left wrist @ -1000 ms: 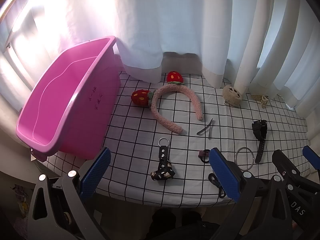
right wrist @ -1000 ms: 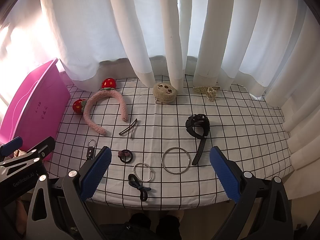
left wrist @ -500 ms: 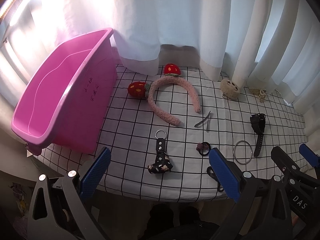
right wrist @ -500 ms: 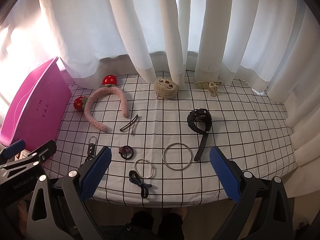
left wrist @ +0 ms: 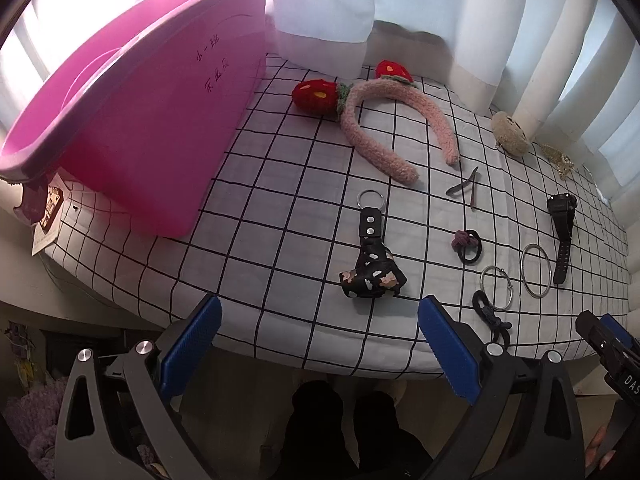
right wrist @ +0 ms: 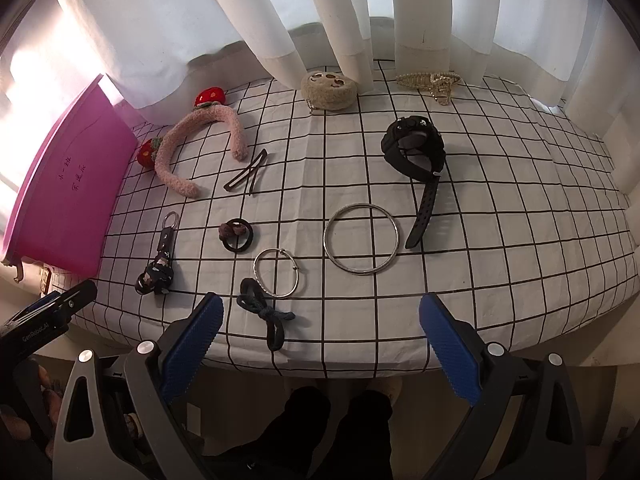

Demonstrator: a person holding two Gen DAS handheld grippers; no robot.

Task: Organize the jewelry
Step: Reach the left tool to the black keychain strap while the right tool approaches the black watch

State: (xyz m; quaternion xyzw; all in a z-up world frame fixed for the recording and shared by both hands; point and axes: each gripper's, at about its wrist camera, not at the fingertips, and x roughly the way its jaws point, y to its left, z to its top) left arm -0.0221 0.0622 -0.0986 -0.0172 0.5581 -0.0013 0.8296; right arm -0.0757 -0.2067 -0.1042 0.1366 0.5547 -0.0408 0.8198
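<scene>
Jewelry lies spread on a checked cloth. A pink bin (left wrist: 132,120) stands at the left, also in the right wrist view (right wrist: 68,192). A black keychain (left wrist: 372,264) lies just ahead of my open, empty left gripper (left wrist: 320,344). A pink strawberry headband (left wrist: 384,120) lies behind it. In the right wrist view a dark hair tie (right wrist: 266,318), a small silver bangle (right wrist: 277,267), a large silver bangle (right wrist: 361,238) and a black watch (right wrist: 416,156) lie ahead of my open, empty right gripper (right wrist: 320,344).
A hairpin (right wrist: 246,172), a scrunchie hair tie (right wrist: 237,234), a beige plush pouch (right wrist: 329,91) and a gold claw clip (right wrist: 430,82) lie farther back. White curtains (right wrist: 340,20) hang behind the table. The table's front edge (right wrist: 320,368) is right under both grippers.
Both grippers have moved forward and lower toward the table. The left one has closed in on the keychain and bin. Nothing on the cloth has moved.
</scene>
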